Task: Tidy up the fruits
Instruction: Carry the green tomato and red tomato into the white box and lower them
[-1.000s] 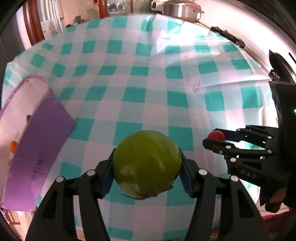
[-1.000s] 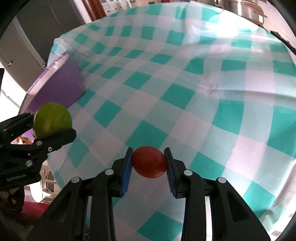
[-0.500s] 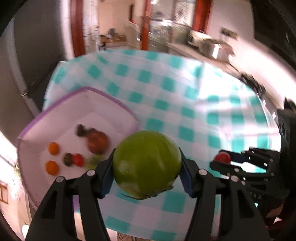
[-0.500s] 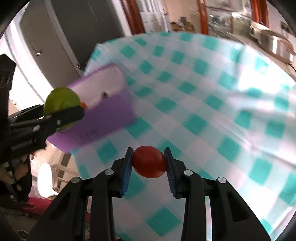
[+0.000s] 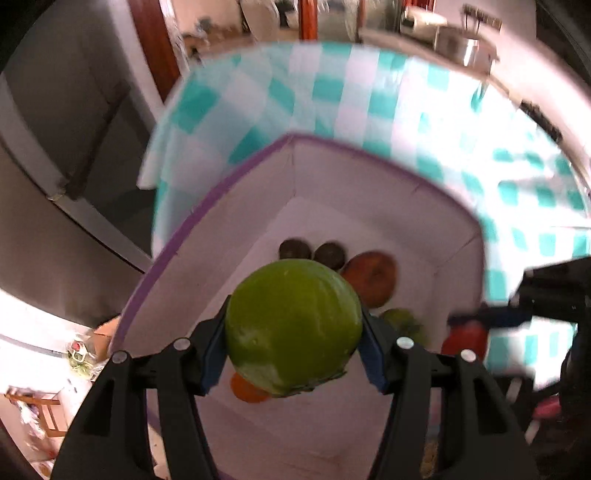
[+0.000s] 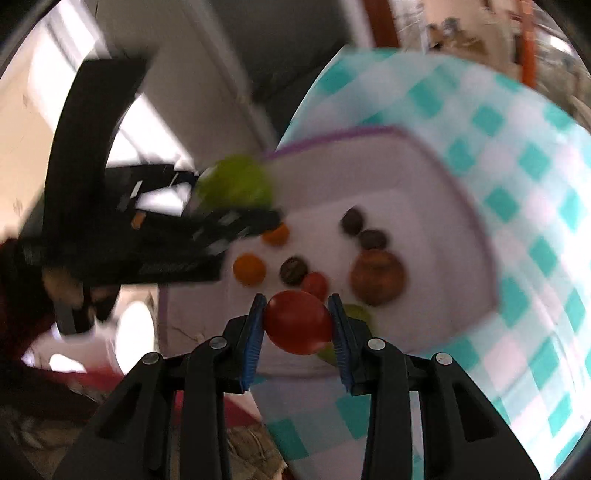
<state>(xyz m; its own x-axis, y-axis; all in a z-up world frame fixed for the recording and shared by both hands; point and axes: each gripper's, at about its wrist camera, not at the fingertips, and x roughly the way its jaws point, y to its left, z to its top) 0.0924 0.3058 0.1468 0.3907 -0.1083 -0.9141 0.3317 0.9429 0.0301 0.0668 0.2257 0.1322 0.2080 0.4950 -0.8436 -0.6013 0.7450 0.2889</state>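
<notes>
Daylight is glaring white at nine o'clock in both views. Motion blur is smearing the checked cloth (image 5: 343, 92) and surroundings, and fisheye distortion is darkening the corners.

A home, by the look of it, likely a dining room by a kitchen. The table (image 5: 369, 85) wears a teal-and-white checked cloth (image 6: 517, 155) that hangs over its edge. Past the far edge a steel pot (image 5: 461, 48) stands on a counter (image 5: 424, 33), with red-brown door frames (image 5: 155, 48) behind. A grey fridge-like cabinet (image 5: 55, 147) stands off the table's left corner.
</notes>
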